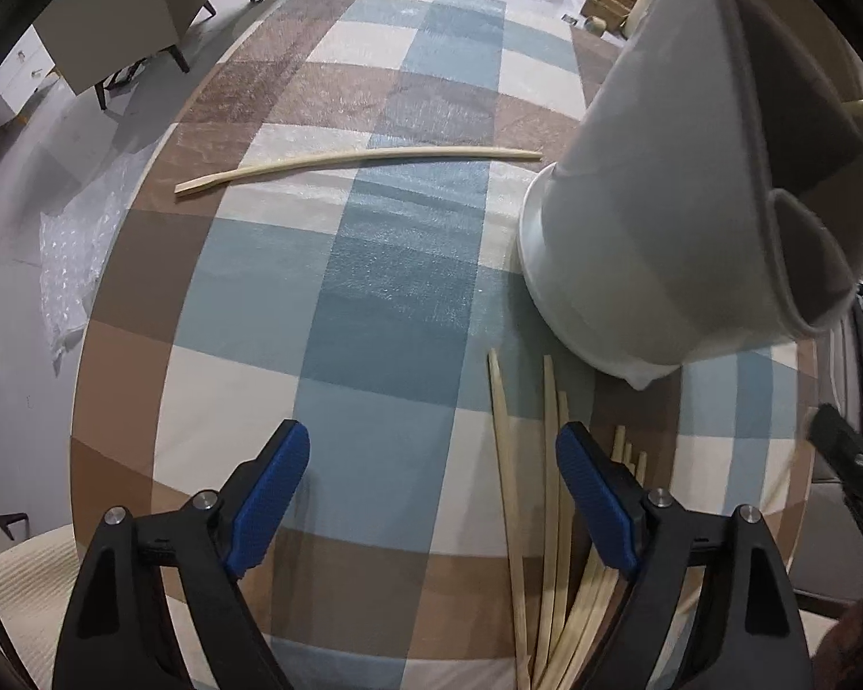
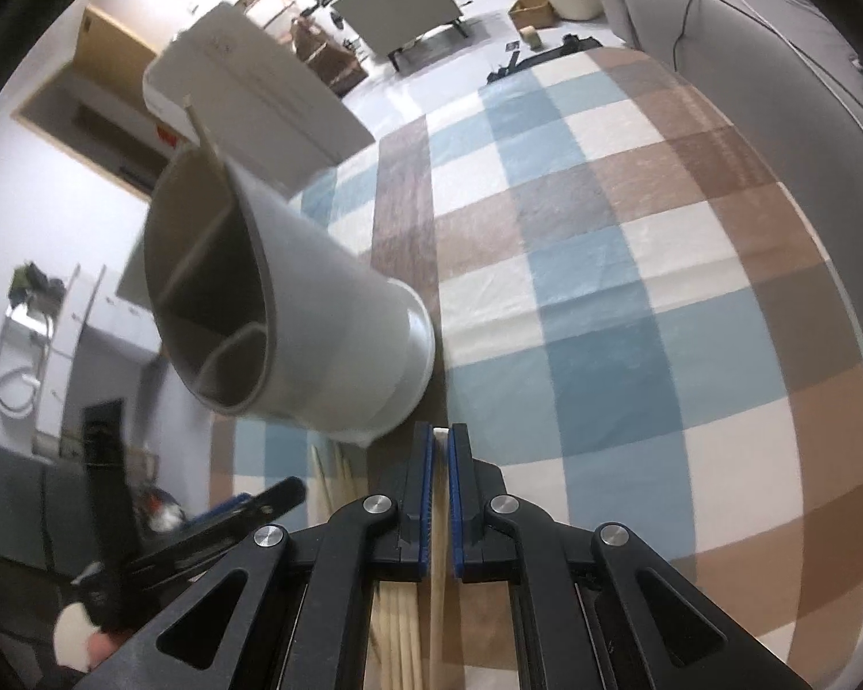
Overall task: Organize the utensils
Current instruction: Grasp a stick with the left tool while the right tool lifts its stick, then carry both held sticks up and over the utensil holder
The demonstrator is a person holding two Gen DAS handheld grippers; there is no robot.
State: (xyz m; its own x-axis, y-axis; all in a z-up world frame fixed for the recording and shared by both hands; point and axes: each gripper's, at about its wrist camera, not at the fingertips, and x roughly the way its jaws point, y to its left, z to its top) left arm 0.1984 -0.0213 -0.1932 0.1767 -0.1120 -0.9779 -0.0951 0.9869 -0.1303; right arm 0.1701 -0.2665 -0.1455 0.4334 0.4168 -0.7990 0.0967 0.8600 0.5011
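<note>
Chopsticks (image 1: pixel 552 546) lie in a loose bundle at the near edge of the checked counter (image 1: pixel 374 299), just beside the grey holder (image 1: pixel 650 241). One more chopstick (image 1: pixel 362 164) lies alone farther back, well apart. Left gripper (image 1: pixel 431 489) hangs released over the counter, beside the bundle. Right gripper (image 2: pixel 442 489) is clenched on a single chopstick (image 2: pixel 438 563) near the holder's base.

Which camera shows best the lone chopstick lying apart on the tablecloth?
The left wrist view: the lone chopstick lies whole and unobstructed across the checked tablecloth, left of the white holder. The right wrist view does not show it; there only the holder and the chopstick pile appear.
</note>
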